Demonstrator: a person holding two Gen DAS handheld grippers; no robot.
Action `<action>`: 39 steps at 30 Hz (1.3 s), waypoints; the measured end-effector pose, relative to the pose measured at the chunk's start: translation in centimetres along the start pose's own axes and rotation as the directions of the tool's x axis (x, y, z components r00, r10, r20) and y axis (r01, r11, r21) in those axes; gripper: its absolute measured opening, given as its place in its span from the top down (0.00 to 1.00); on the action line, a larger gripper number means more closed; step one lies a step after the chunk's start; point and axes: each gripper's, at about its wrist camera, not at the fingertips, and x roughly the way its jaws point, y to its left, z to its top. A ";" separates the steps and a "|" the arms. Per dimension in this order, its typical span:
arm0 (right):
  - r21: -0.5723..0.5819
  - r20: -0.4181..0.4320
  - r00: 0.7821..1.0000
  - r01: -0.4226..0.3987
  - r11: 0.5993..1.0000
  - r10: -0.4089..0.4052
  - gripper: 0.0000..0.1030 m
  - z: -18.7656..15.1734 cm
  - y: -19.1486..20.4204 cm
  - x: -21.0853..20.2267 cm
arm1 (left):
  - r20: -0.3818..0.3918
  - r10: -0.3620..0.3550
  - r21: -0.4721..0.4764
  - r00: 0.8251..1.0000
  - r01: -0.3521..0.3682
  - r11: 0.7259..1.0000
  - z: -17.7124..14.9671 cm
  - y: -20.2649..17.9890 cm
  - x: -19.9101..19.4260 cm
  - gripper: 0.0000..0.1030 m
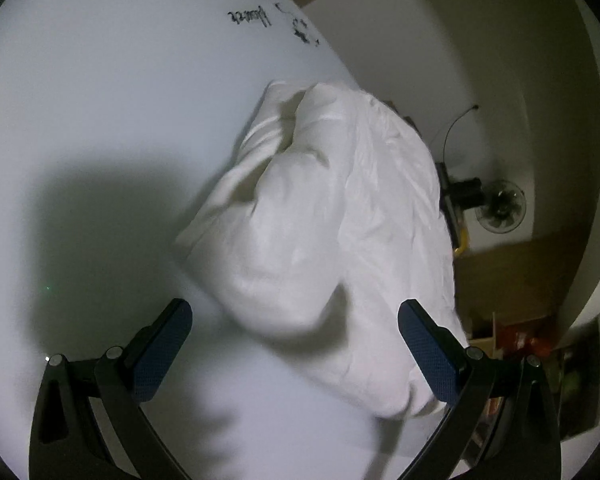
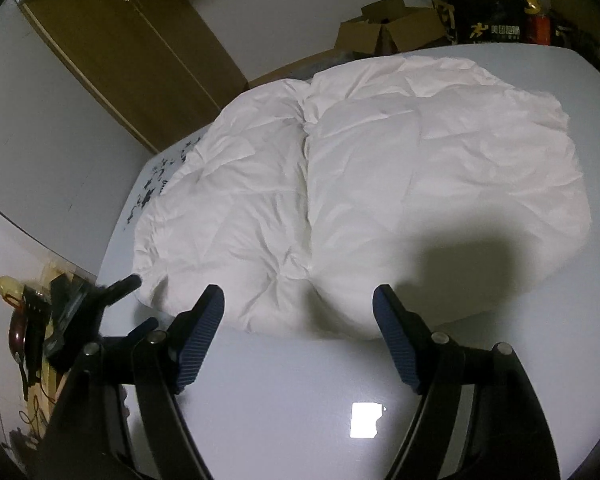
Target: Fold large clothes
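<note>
A white puffy quilted garment [image 2: 380, 168] lies spread on a pale table [image 2: 284, 400], folded into two padded lobes with a seam between them. My right gripper [image 2: 300, 292] hangs open at its near edge; the blue pads stand wide apart and nothing is pressed between them. In the left wrist view the same garment [image 1: 332, 208] is bunched, with a rounded lobe reaching toward my left gripper [image 1: 296, 312]. That gripper is open too, and its right finger [image 1: 428, 352] overlaps the cloth's edge. Its black fingers also show at the garment's left edge as my left gripper [image 2: 142, 300].
Black printed leaves and lettering [image 1: 252, 16] mark the table's far end. A wooden cabinet [image 2: 132, 40], cardboard boxes [image 2: 392, 28] and a dark printed bag [image 2: 484, 20] stand beyond the table. A fan [image 1: 500, 204] hangs on the wall. Bottle and clutter [image 2: 16, 312] lie left.
</note>
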 end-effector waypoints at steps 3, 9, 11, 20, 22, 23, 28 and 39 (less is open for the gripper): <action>-0.001 -0.007 1.000 0.002 1.000 -0.002 0.25 0.1 -0.2 0.2 | 0.008 -0.025 0.000 1.000 0.025 1.000 1.0 -0.3 1.2 0.00; 0.014 -0.025 1.000 0.014 1.000 -0.014 0.25 0.4 -2.4 0.2 | 0.007 -0.037 -0.018 0.999 0.037 0.999 3.7 -1.3 3.7 0.00; 0.017 -0.032 0.999 0.028 0.999 -0.028 0.25 0.5 -2.8 0.7 | 0.021 -0.027 -0.004 0.999 0.027 1.000 4.2 -1.8 4.3 0.01; -0.029 -0.039 0.998 -0.051 0.998 0.050 0.81 1.7 -0.4 3.8 | 0.044 0.025 -0.075 0.999 -0.021 0.997 5.0 -1.5 5.1 0.52; -0.047 -0.043 0.997 -0.069 0.996 0.067 0.83 1.9 0.7 4.9 | 0.034 0.011 -0.074 0.999 -0.009 0.997 4.8 -1.6 5.6 0.59; -0.060 -0.064 0.996 -0.073 0.995 0.069 0.83 1.8 1.3 5.8 | 0.035 0.024 -0.052 0.999 -0.022 0.998 4.7 -1.9 5.5 0.64; -0.208 -0.143 0.987 0.044 0.977 -0.075 0.86 0.3 3.2 10.3 | 0.090 0.069 0.060 0.994 -0.075 0.995 4.4 -4.8 4.2 0.76; -0.166 -0.229 0.973 -0.049 0.985 0.010 0.87 -0.1 3.1 9.3 | 0.300 0.170 0.339 0.939 -0.272 0.901 0.5 -12.8 -0.4 0.77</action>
